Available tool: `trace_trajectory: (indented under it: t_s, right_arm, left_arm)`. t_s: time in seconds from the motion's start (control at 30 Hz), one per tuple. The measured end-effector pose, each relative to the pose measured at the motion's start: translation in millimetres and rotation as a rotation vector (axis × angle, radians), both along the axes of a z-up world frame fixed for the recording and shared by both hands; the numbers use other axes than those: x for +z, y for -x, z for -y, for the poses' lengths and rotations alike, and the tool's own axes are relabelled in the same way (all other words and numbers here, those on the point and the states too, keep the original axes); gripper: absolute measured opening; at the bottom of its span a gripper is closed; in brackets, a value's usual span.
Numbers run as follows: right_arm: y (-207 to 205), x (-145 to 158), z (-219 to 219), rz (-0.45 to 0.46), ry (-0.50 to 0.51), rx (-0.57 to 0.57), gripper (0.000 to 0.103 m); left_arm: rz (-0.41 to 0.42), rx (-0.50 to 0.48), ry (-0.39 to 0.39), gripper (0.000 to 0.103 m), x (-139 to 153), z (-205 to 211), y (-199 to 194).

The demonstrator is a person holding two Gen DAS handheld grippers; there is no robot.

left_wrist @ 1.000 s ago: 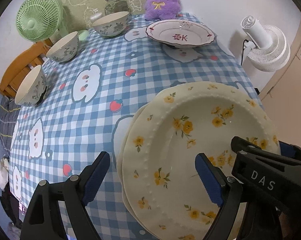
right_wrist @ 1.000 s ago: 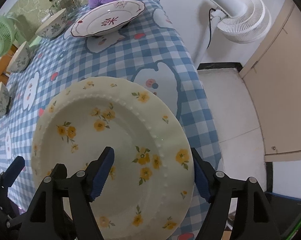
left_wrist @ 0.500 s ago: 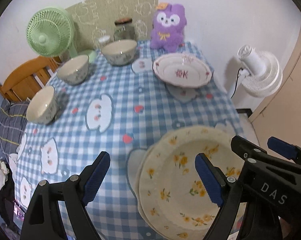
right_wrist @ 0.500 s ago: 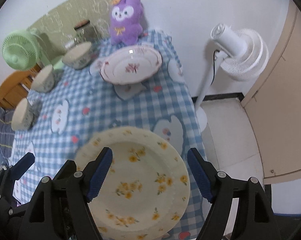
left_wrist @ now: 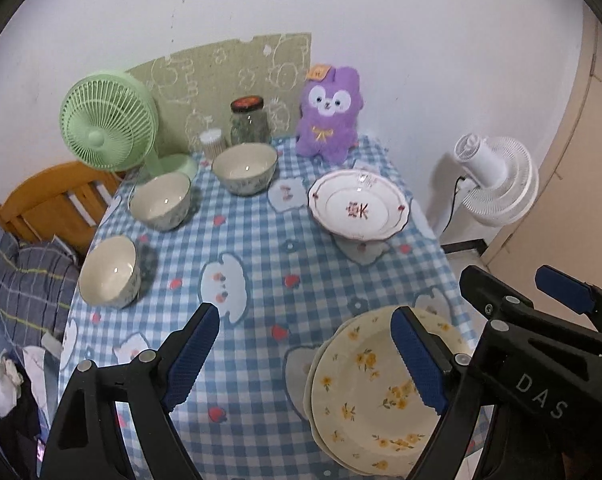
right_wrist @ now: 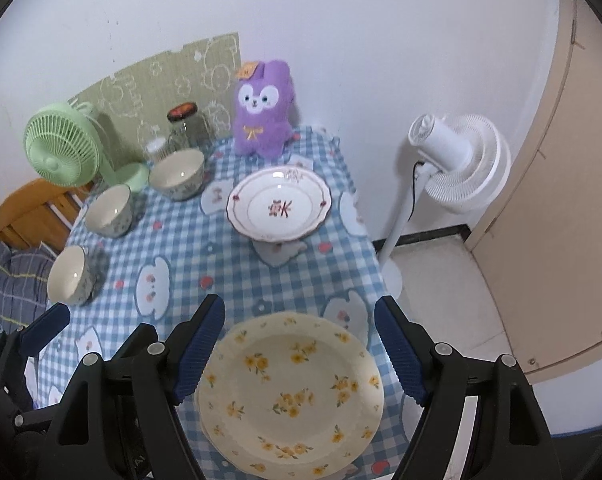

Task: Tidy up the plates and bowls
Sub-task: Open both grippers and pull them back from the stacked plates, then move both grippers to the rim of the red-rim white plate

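Worktop (left_wrist: 261,240), blue-checked cloth, contents listed left to right.

Item 1: three bowls in a curved row along the left edge, all upright and apart from one another: near bowl (left_wrist: 108,271), middle bowl (left_wrist: 161,201), far bowl (left_wrist: 245,168).

Item 2: red-trimmed plate (left_wrist: 358,210), far right, alone.

Item 3: yellow-flowered plates (right_wrist: 291,394), a stack of at least two at the near right corner, top plate slightly offset from the one under it.

Left tongs (left_wrist: 305,356): spread wide, nothing between the pads, raised clear of the cloth beside the stack's left rim.

Right tongs (right_wrist: 299,352): spread wide, empty, raised directly over the flowered stack.

Governing relation: the red-trimmed plate lies straight ahead of the right tongs, beyond the stack; the bowls lie ahead and to the left, on the left tongs' side. Judged: right hand nearer the plate, left hand nearer the bowls. Round pieces, no long axis; approach by the rim.
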State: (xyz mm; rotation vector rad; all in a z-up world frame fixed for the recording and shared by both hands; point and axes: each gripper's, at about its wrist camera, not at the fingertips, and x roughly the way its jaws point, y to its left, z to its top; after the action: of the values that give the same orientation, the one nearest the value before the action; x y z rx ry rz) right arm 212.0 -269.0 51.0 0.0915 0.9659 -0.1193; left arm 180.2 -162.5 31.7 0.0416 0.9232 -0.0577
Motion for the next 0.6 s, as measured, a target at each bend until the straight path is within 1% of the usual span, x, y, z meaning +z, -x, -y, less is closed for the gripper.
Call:
trace_trajectory:
  t_s: [0.13, 0.2, 0.33, 0.47, 0.6]
  right_arm:
    - [-4.0, 9.5, -1.1, 0.017, 0.0, -0.005, 0.08]
    - [-7.6, 12.0, -0.3, 0.023, 0.001, -0.01, 0.08]
    - [-19.9, 15.8, 0.9, 0.046, 0.013, 0.024, 0.08]
    - [-35.5, 18.1, 3.9, 0.068, 0.031, 0.047, 0.08]
    - [-59.4, 13.3, 9.0, 0.062, 0.023, 0.09, 0.08]
  left_arm:
    - [0.026, -0.012, -0.001, 0.089, 11.9, -3.0, -4.1]
    - [0.024, -0.019, 0.007, 0.089, 14.7, -3.9, -8.8]
    - [0.038, -0.023, 0.001, 0.089, 18.7, -1.2, -18.1]
    - [0.044, -0.015, 0.012, 0.089, 20.4, 2.9, -30.9]
    - [0.038, 0.023, 0.008, 0.089, 16.7, 10.1, -50.3]
